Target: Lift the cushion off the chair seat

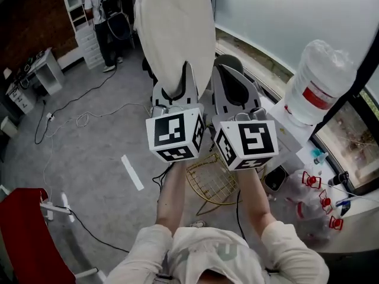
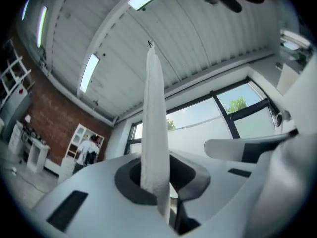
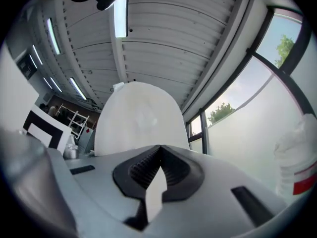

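Note:
The cushion (image 1: 176, 34) is a round, flat, cream-white pad, held up in the air on edge, well above the chair (image 1: 214, 183), a gold wire seat under my forearms. My left gripper (image 1: 177, 92) is shut on the cushion's lower rim. In the left gripper view the cushion (image 2: 154, 128) rises edge-on from between the jaws of the left gripper (image 2: 157, 185). My right gripper (image 1: 230, 71) stands just right of the cushion, shut, with nothing in it. In the right gripper view the cushion (image 3: 138, 120) shows face-on beyond the tips of the right gripper (image 3: 159, 150).
A big water bottle (image 1: 320, 81) stands on the window ledge at the right, with small red-and-white items (image 1: 323, 200) below it. A person (image 1: 103, 13) stands by white shelves at the far back. Cables (image 1: 71, 120) and a white tape strip (image 1: 132, 172) lie on the grey floor. A red object (image 1: 23, 232) is at lower left.

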